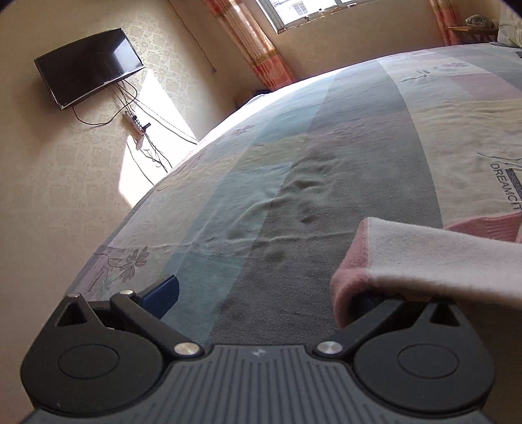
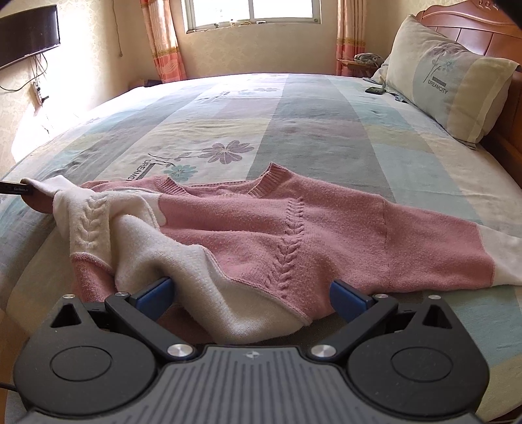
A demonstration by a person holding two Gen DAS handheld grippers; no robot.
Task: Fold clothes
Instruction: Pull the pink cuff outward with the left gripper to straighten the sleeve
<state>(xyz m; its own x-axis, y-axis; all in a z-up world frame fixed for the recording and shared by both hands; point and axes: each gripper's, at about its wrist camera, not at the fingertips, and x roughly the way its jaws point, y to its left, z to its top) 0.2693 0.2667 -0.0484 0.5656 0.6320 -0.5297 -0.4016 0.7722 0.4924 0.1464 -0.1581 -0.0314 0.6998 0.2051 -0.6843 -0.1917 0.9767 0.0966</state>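
A pink and cream knit sweater [image 2: 293, 225] lies on the bed, neck away from me, its left sleeve folded over the body. My right gripper [image 2: 251, 295] is open, its blue fingers [image 2: 156, 295] on either side of the sweater's cream hem, which lies between them. My left gripper [image 1: 267, 293] is open and wide; the sleeve's cream and pink end [image 1: 407, 261] drapes over its right finger, hiding it. Its left blue finger [image 1: 164, 293] is bare. The left gripper's tip also shows in the right wrist view [image 2: 16, 189], under the sleeve end.
The patchwork bedsheet [image 2: 310, 124] covers a large bed. A pillow [image 2: 447, 81] leans on the wooden headboard at the right, with a phone [image 2: 373, 90] beside it. A wall TV [image 1: 88, 65] and cables hang left. A window [image 2: 251, 14] is behind.
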